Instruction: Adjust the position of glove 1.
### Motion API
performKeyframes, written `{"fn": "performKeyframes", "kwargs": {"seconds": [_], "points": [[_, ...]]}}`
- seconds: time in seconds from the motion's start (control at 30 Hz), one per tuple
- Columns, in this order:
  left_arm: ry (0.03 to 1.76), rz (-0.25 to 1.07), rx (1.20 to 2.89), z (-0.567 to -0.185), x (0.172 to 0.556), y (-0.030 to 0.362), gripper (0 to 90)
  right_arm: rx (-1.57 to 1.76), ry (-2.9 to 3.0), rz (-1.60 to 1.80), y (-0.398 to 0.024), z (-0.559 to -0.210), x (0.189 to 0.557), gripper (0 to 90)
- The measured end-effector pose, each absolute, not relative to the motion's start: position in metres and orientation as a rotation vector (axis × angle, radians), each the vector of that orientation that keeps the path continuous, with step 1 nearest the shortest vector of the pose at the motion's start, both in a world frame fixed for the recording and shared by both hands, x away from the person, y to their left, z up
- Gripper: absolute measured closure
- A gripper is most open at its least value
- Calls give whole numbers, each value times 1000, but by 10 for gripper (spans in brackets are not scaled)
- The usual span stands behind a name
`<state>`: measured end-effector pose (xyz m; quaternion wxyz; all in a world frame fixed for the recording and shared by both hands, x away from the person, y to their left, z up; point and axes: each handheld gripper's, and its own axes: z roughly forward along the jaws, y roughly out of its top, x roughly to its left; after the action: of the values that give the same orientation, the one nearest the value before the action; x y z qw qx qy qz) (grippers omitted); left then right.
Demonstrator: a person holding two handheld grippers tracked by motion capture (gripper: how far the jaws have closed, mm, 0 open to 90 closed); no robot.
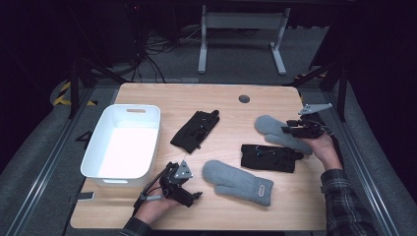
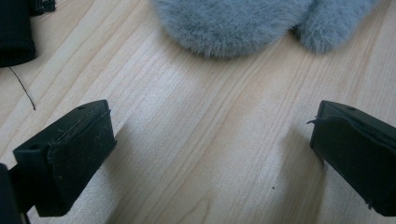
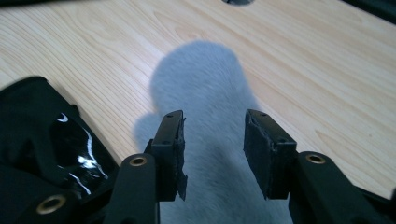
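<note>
Both jaws of the right gripper [image 3: 212, 154] straddle grey mitten [image 3: 205, 107].

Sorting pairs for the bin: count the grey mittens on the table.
2. One grey mitten lies near the front edge, right of the left gripper. The other grey mitten lies at the right, under the right gripper. None seems hidden.

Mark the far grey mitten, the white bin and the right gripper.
far grey mitten [image 1: 269, 127]: high view, on its rounded fingertip end.
white bin [image 1: 96, 147]: high view, on its left wall.
right gripper [image 3: 212, 154]: right gripper view, midway between its fingertips, over the mitten.
</note>
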<state>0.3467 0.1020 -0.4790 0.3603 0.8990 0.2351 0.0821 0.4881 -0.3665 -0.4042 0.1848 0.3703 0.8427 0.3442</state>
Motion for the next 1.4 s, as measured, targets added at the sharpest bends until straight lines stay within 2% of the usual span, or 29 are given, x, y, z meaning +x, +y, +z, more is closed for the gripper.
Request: {"fn": "performKeyframes", "kwargs": {"seconds": [0.33, 0.43, 0.57, 0.67, 0.77, 1.03, 1.4], "points": [[603, 213, 2318, -479, 346, 101, 2, 1103, 2430, 862, -370, -427, 499, 566], [603, 214, 2316, -479, 346, 101, 2, 1092, 2448, 821, -368, -433, 501, 594], [603, 212, 2317, -479, 345, 100, 3, 1111, 2439, 834, -370, -439, 501, 666], [603, 208, 2316, -479, 345, 100, 3, 1086, 2444, 831, -369, -440, 500, 798], [602, 211, 2317, -479, 345, 100, 3, 1060, 2445, 830, -369, -440, 500, 854], [602, 211, 2317, -479, 345, 100, 3, 1074, 2413, 875, -375, -431, 499, 879], [602, 211, 2317, -479, 345, 100, 3, 1090, 2354, 959, -380, -392, 491, 881]]}}
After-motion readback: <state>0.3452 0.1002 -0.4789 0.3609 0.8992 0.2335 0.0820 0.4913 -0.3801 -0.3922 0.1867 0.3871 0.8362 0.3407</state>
